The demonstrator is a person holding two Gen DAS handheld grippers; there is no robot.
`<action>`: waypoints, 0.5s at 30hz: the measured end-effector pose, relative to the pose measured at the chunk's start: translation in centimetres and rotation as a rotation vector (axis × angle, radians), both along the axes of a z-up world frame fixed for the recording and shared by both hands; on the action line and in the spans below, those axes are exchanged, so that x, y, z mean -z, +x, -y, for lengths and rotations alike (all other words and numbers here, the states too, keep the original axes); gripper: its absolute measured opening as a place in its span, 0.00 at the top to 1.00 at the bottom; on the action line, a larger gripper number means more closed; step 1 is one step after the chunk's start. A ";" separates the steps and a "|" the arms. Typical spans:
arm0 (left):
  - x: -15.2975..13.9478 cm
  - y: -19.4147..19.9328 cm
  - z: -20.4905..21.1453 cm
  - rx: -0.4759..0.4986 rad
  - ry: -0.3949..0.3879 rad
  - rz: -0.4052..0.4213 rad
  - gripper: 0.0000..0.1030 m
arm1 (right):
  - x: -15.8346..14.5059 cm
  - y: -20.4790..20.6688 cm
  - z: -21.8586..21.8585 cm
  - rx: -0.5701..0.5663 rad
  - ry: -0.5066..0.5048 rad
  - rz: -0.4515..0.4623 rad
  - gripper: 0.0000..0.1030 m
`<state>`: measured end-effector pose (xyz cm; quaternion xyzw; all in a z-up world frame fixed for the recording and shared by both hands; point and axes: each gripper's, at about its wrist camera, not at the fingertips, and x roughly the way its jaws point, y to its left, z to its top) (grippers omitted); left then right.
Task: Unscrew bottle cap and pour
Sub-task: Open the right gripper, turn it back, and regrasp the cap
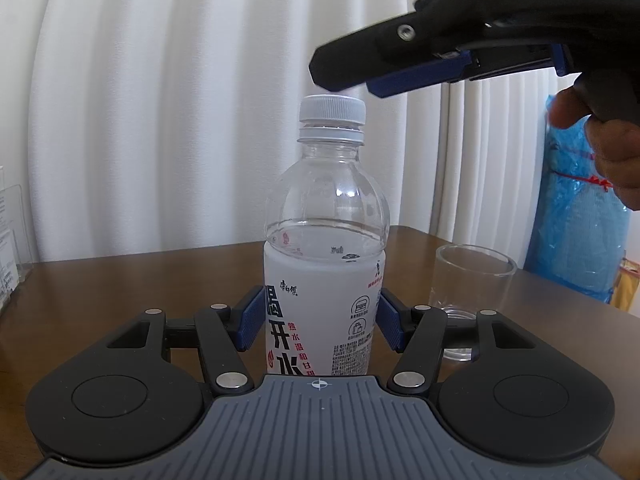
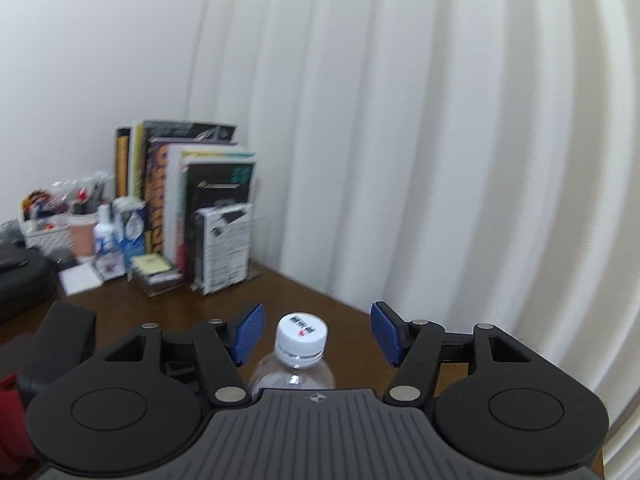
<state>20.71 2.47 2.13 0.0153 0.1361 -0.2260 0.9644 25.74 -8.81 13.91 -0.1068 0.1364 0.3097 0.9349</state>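
A clear water bottle (image 1: 326, 248) with a white label stands upright on the brown table (image 1: 120, 280), partly filled. My left gripper (image 1: 320, 322) is shut on its labelled body, blue pads pressing both sides. Its white ribbed cap (image 1: 333, 110) sits on the neck. My right gripper (image 1: 348, 76) hovers just above and right of the cap, held by a hand (image 1: 608, 148). In the right wrist view the right gripper (image 2: 318, 332) is open, its blue pads (image 2: 250, 332) standing apart on either side of the cap (image 2: 303, 334) without touching it. An empty clear glass (image 1: 468, 300) stands right of the bottle.
White curtains (image 1: 160, 100) hang behind the table. Books (image 2: 192, 200), small bottles and a basket of stationery (image 2: 52, 220) crowd the far left of the table. A blue plastic bag (image 1: 576, 220) is at the right, beyond the table edge.
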 end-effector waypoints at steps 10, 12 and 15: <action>-0.1 0.1 0.2 -0.006 0.000 -0.003 0.40 | 0.8 -0.8 -0.4 0.063 0.074 0.060 0.02; 0.0 0.2 0.2 -0.008 -0.002 -0.003 0.40 | 1.1 -0.7 -0.3 0.069 0.096 0.049 0.02; 0.0 0.3 0.3 -0.011 -0.004 -0.004 0.39 | 1.4 -0.7 -0.1 0.094 0.114 0.049 0.02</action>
